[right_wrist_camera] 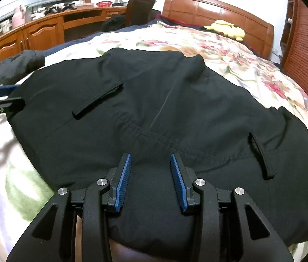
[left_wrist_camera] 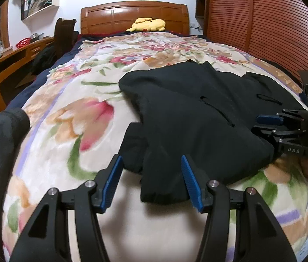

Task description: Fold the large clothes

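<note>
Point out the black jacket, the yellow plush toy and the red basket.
black jacket [right_wrist_camera: 154, 100]: right wrist view, middle of its back.
yellow plush toy [left_wrist_camera: 148, 24]: left wrist view, its body.
red basket [left_wrist_camera: 22, 43]: left wrist view, its side.

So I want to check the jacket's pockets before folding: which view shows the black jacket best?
The right wrist view: the black jacket fills it, both pocket flaps and the centre seam clear. The left wrist view shows the black jacket from one side, with its sleeve end nearest.
</note>
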